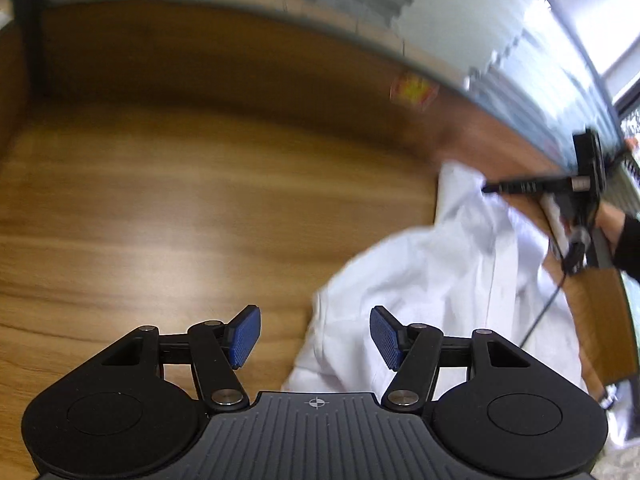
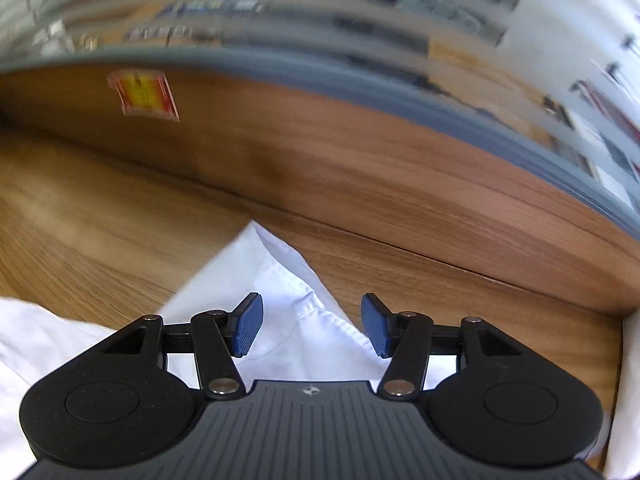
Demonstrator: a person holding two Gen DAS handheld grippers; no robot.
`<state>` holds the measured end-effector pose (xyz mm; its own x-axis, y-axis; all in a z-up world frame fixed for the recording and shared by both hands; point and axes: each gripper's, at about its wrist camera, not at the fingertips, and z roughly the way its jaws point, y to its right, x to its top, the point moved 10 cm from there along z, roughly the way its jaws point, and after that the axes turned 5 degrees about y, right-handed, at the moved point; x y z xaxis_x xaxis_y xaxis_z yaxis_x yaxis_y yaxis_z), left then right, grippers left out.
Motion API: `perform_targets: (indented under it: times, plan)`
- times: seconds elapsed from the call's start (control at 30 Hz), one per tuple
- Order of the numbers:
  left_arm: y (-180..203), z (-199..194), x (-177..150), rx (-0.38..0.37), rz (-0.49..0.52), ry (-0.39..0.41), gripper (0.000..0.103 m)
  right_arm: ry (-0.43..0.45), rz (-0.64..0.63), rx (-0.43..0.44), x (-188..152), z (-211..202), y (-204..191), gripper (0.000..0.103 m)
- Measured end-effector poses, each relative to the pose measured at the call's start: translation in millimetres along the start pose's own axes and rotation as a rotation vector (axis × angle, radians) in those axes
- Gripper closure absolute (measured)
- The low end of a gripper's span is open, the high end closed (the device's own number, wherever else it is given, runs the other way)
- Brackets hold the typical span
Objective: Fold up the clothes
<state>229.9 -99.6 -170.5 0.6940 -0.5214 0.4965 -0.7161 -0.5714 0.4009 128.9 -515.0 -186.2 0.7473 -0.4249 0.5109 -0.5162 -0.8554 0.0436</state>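
You are working over a wooden desk [image 1: 160, 208] with a warm brown grain, and most of its surface is bare in the left wrist view. A raised wooden back panel [image 2: 360, 168] of the same tone runs along the far edge, and it carries a red and yellow sticker [image 2: 144, 94], too blurred to read. A white shirt [image 1: 432, 280] lies rumpled directly on the desk toward your right side. In the right wrist view one pointed corner of it [image 2: 260, 240] lies flat and reaches close to the seam below the panel.
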Motion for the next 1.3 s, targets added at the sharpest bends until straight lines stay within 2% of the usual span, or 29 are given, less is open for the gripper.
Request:
perform_targets:
  times: [0.2,0.27,0.3,0.33,0.37,0.4,0.47,0.53,0.73,0.83,0.93,1.03,1.13,1.3]
  plan:
    - [7,39,-20,-0.041,0.012,-0.121,0.04,-0.103,-0.101,0.032,-13,32,3,0.043]
    - [13,42,-24,-0.061,-0.001,-0.132,0.045,-0.117,-0.102,0.05,-18,34,5,0.044]
    - [15,42,-26,-0.07,-0.009,-0.131,0.049,-0.123,-0.1,0.062,-20,34,6,0.051]
    - [18,42,-28,-0.079,-0.016,-0.129,0.059,-0.128,-0.094,0.077,-23,32,6,0.06]
    - [21,39,-29,-0.077,-0.017,-0.113,0.069,-0.132,-0.088,0.092,-26,30,6,0.082]
    - [23,35,-31,-0.071,-0.002,-0.09,0.075,-0.136,-0.082,0.107,-28,28,7,0.096]
    - [29,23,-34,-0.055,0.023,-0.044,0.087,-0.099,-0.055,0.116,-29,15,10,0.097]
    - [37,7,-34,-0.043,0.035,0.004,0.089,-0.048,-0.007,0.117,-27,-4,17,0.099]
    - [70,-64,-30,-0.027,0.104,0.167,0.091,0.136,0.184,0.161,-22,-90,48,0.1]
    - [78,-97,-27,-0.015,0.119,0.238,0.091,0.236,0.299,0.225,-14,-143,68,0.1]
    - [79,-118,-27,-0.003,0.105,0.287,0.091,0.343,0.354,0.291,14,-188,79,0.1]
    - [75,-131,-27,0.009,0.065,0.324,0.091,0.42,0.316,0.322,50,-218,65,0.1]
    - [61,-131,-32,0.039,-0.011,0.352,0.09,0.45,0.208,0.305,90,-221,34,0.1]
    - [16,-141,-43,0.123,-0.128,0.371,0.09,0.432,0.036,0.261,142,-183,-37,0.1]
